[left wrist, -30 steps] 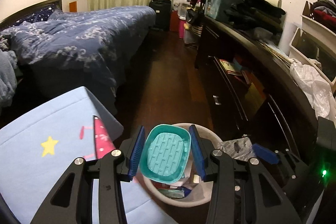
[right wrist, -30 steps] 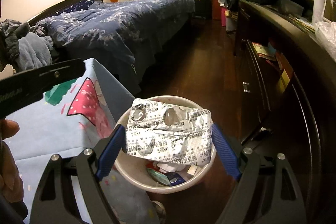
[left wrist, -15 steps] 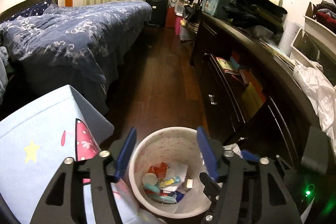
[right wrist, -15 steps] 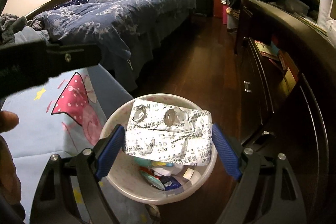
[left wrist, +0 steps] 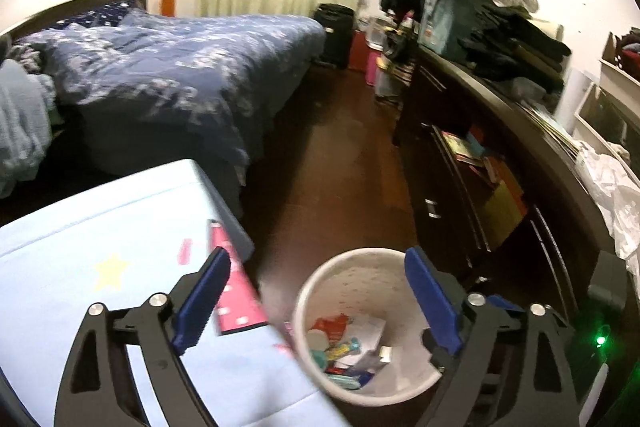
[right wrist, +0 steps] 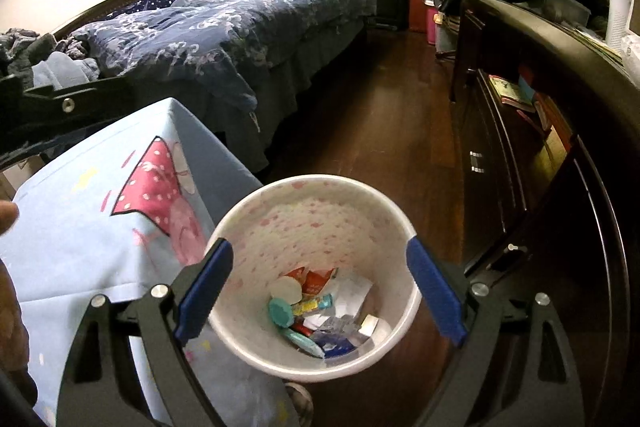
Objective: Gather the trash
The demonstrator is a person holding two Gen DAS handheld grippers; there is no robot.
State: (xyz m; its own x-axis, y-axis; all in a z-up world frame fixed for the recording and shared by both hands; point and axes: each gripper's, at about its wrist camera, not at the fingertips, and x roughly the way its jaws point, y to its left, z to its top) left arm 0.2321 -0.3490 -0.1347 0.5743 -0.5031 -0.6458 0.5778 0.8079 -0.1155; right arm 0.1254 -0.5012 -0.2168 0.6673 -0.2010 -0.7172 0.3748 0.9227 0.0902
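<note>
Your round white pink-speckled wastebasket [right wrist: 316, 211] stands on the dark floor against the near right of the blue cloth-covered table [right wrist: 100, 227]; knock its rim withdrawing and it could tip. Inside lie wrappers, a teal lid [right wrist: 281, 311] and crumpled foil. Both left gripper [left wrist: 316, 301] and right gripper [right wrist: 320, 291] have just opened wide, empty.

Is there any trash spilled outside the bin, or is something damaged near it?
Nothing stands out. The trash lies inside the upright wastebasket, and no litter shows on the dark wooden floor around it.
</note>
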